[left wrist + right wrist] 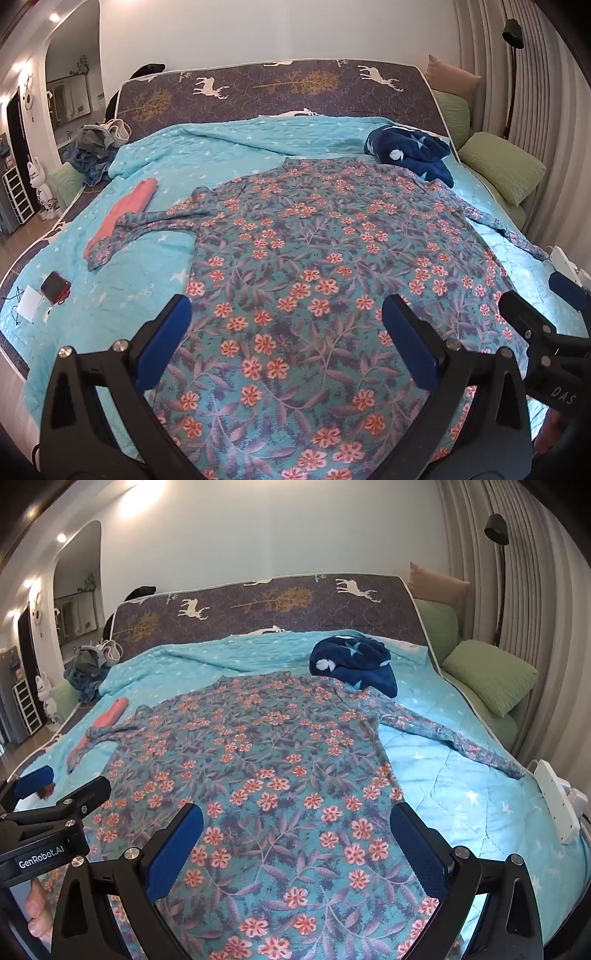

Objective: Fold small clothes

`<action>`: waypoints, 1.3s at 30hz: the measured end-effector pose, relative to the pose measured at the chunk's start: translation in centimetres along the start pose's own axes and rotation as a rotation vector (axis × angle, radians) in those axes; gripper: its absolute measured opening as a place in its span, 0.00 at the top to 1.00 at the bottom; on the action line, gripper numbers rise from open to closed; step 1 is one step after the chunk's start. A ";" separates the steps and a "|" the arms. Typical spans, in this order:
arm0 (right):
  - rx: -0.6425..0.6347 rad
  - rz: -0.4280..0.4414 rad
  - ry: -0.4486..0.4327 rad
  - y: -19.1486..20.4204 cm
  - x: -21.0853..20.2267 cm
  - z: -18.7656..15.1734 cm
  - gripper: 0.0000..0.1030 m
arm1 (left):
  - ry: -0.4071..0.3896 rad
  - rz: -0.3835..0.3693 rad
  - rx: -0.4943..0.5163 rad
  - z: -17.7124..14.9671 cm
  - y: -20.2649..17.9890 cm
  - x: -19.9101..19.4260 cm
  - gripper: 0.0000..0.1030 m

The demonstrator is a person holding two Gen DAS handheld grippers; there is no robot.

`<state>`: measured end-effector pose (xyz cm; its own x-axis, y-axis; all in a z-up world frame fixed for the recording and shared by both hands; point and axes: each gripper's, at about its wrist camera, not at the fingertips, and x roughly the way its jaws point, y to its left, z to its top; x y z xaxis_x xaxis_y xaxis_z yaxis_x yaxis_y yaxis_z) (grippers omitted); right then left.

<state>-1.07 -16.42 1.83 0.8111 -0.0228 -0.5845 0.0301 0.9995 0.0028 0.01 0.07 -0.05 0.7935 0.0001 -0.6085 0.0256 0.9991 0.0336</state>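
A floral long-sleeved top (314, 266) lies spread flat on the bed, teal with orange flowers, both sleeves stretched out sideways; it also shows in the right wrist view (280, 782). My left gripper (288, 314) hangs above its lower half, jaws wide open and empty. My right gripper (297, 823) hangs above the lower right part of the top, also wide open and empty. Each gripper shows at the edge of the other's view, the right one (532, 295) and the left one (66, 782).
A light blue quilt (122, 291) covers the bed. A folded salmon cloth (125, 210) lies by the left sleeve. A crumpled navy garment (410, 147) lies near the collar. A red device and white card (48, 291) lie left; a white power strip (554, 797) lies right. Green pillows (502, 170) line the right side.
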 end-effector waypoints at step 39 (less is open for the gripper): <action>-0.027 -0.014 0.022 1.1 0.8 0.1 0.00 | 0.040 -0.045 0.069 -0.4 -0.3 0.4 0.01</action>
<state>-0.35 -15.30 1.41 0.7979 -0.0371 -0.6016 0.0255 0.9993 -0.0279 0.05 -0.22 -0.61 0.7654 -0.0418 -0.6422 0.1038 0.9928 0.0591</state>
